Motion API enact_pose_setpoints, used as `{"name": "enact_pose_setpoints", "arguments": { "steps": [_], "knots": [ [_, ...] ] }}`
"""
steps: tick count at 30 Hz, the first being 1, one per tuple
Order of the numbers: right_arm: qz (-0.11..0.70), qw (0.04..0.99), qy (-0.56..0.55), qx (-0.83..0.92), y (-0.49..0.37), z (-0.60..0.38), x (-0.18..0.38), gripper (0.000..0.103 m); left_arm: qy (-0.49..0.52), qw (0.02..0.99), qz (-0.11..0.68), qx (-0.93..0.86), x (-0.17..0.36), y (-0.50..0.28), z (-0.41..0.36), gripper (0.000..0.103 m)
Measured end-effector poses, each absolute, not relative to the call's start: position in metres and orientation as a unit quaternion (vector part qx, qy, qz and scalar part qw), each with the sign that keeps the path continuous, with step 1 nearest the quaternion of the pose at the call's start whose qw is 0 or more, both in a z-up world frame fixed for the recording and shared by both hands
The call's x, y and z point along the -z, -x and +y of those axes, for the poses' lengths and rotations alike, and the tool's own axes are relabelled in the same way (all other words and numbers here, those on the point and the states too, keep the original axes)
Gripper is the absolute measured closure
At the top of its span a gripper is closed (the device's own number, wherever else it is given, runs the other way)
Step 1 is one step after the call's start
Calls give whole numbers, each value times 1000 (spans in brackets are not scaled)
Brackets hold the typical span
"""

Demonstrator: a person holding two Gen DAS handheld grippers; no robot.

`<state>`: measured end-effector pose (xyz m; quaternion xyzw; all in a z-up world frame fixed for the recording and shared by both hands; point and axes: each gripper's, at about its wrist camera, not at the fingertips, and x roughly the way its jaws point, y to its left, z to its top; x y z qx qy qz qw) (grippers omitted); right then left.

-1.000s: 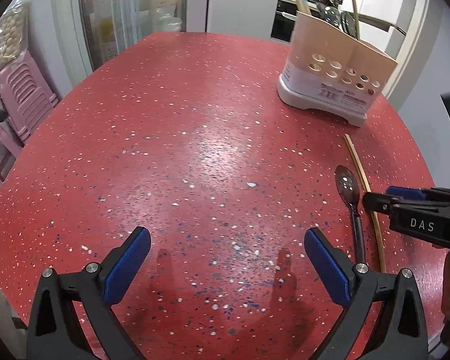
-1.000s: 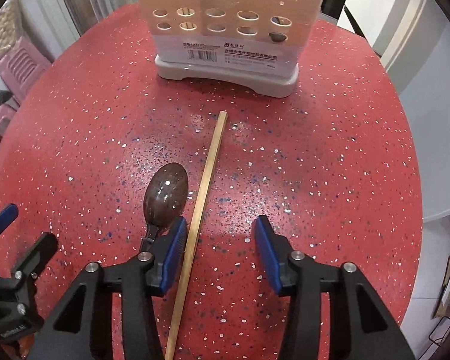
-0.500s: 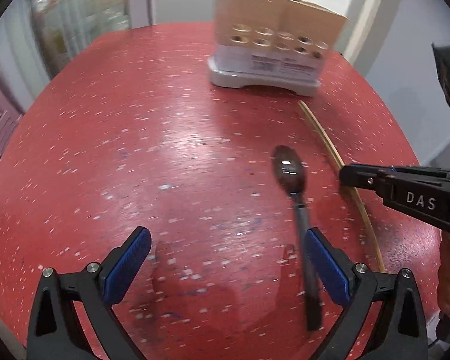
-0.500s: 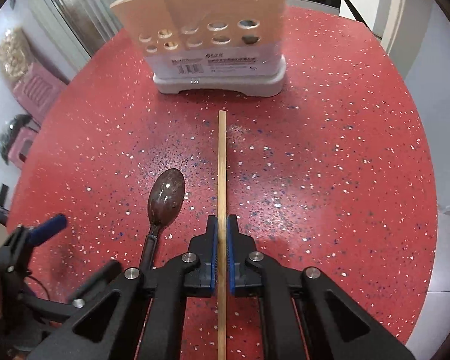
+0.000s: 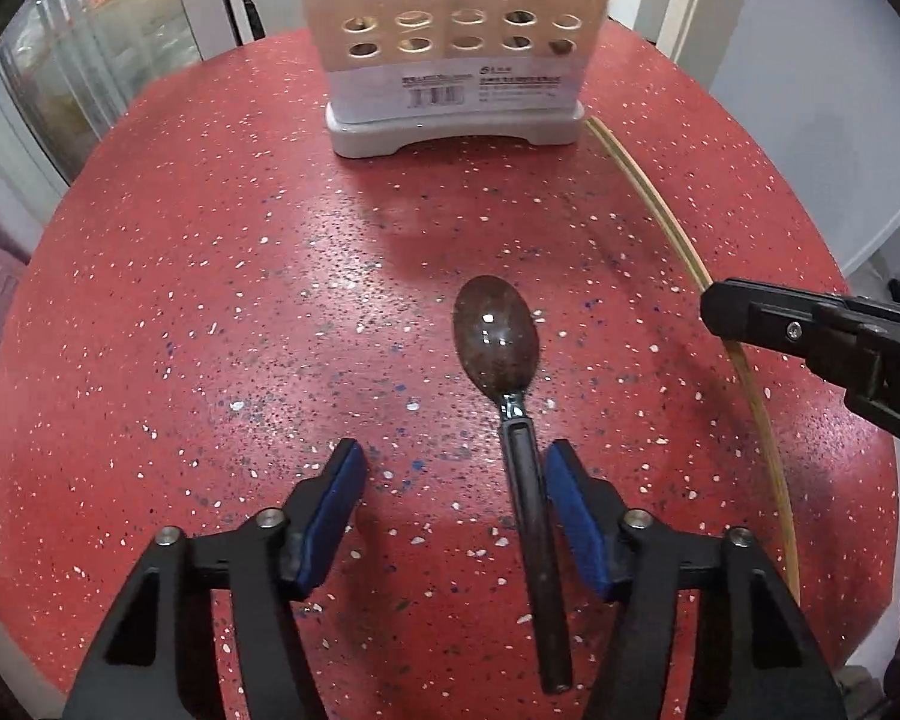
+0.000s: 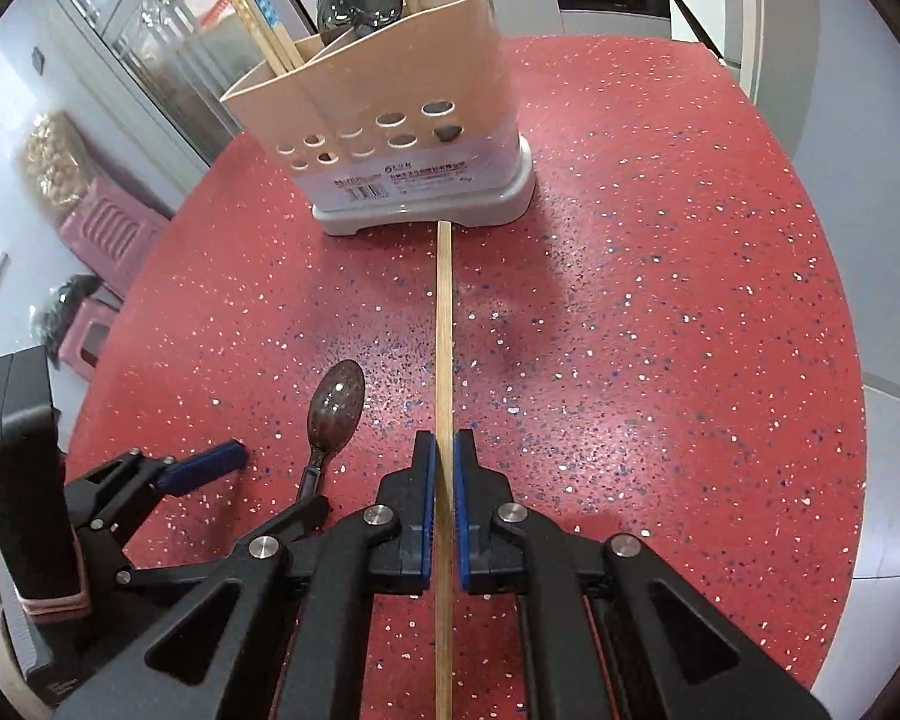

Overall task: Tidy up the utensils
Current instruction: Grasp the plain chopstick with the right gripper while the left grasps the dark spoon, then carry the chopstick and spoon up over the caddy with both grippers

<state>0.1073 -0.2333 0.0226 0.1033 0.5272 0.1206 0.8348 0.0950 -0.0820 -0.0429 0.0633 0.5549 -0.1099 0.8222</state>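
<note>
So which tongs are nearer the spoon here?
Left. The left tongs straddle the spoon handle, jaws just closing but not yet gripping it. The right tongs sit off to its side, shut on the chopstick.

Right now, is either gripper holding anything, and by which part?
The right gripper is shut on the chopstick, gripping along its shaft. The left gripper holds nothing: its jaws, just closing, straddle the spoon handle without pinching it.

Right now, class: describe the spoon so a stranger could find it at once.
On the red speckled table, in front of the beige perforated utensil holder, lies a dark brown spoon. Unlike the thin, pale bamboo chopstick beside it, it has an oval bowl.
</note>
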Motion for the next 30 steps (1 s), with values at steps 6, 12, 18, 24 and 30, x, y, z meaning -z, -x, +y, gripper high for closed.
{"name": "enact_pose_setpoints", "arguments": {
  "steps": [6, 12, 18, 24, 30],
  "knots": [
    [519, 838, -112, -128, -101, -236, -27, 97, -69, 819, 559, 114, 40, -97, -99, 33],
    [512, 841, -118, -130, -98, -242, -31, 97, -75, 817, 560, 115, 38, -95, -110, 40],
    [507, 842, -124, -133, -98, -244, -30, 97, -73, 815, 561, 124, 37, -91, -113, 65],
    [500, 845, -128, -140, -94, -245, -34, 97, -45, 818, 556, 141, 35, -81, -107, 66],
    [491, 848, -133, -148, -91, -245, -38, 97, -27, 834, 532, 146, 25, -75, -99, 66]
  ]
}}
